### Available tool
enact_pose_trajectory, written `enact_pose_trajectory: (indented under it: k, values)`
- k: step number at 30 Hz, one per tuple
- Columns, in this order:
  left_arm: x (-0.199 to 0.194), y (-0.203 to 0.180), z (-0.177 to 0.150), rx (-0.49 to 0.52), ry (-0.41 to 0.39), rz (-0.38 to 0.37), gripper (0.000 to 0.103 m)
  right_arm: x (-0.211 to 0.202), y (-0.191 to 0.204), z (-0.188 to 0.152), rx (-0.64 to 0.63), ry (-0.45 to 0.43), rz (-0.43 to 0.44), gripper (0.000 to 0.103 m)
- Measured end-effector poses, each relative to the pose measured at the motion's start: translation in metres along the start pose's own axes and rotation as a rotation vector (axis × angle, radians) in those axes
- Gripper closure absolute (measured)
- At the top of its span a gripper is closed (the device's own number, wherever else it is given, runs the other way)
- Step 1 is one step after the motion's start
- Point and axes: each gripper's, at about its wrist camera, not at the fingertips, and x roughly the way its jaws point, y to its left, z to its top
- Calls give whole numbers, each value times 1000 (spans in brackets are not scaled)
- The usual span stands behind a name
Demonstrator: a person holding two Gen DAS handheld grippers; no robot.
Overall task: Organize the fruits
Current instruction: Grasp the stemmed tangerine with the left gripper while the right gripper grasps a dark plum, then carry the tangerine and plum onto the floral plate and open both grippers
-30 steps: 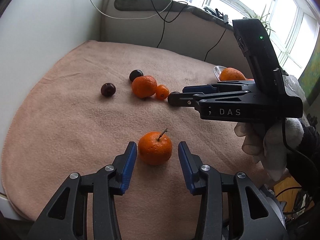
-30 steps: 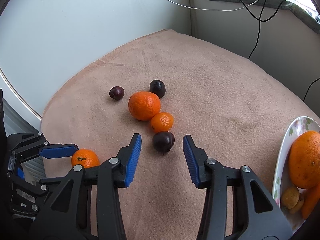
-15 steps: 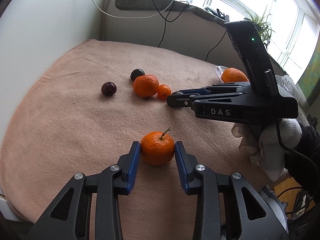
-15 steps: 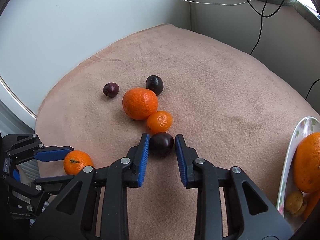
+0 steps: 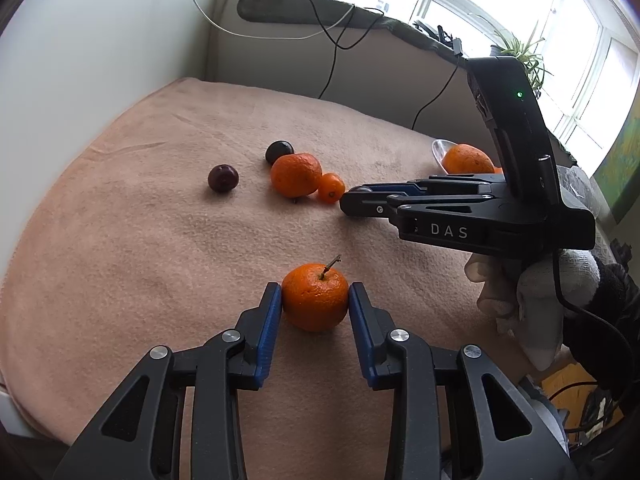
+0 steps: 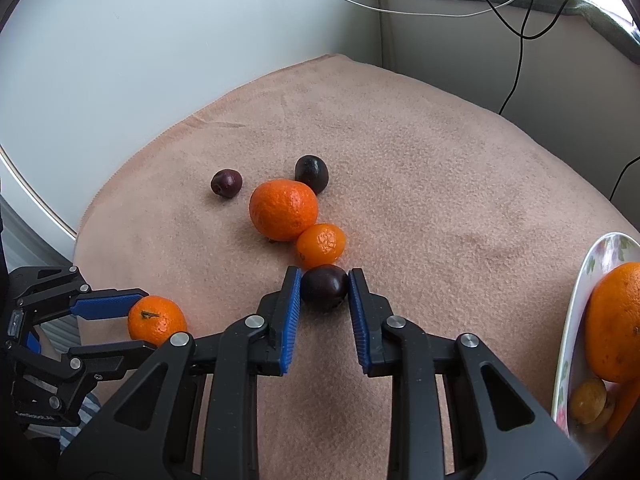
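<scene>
The left gripper (image 5: 315,300) is clamped on a stemmed tangerine (image 5: 315,302) resting on the pink blanket (image 5: 120,248), its blue pads touching both sides after closing in. The right gripper (image 6: 324,292) likewise grips a dark plum (image 6: 324,287) on the blanket, pads pressed to it. Just beyond that plum sits a small tangerine (image 6: 321,245), touching a large orange (image 6: 283,209). Farther back lie two more plums (image 6: 227,183), apart. At the right edge, a flowered plate (image 6: 576,308) holds an orange.

plate (image 6: 576,320) cut off at right, dark fruit (image 5: 361,189) mostly hidden
</scene>
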Motion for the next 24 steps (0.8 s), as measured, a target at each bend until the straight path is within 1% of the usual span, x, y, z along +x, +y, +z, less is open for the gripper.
enact_pose_trajectory:
  k: [5, 11, 24]
  values:
    - [-6, -1, 6, -4, -21, -4, 70, -14, -3, 1, 4, -26, -4, 78]
    - [-8, -10, 22, 16, -55, -17, 70, -43, -15, 2, 18, -75, -28, 78]
    - [3, -49, 70, 86, -121, -90, 70, -106, -64, -1, 95, -179, -116, 78]
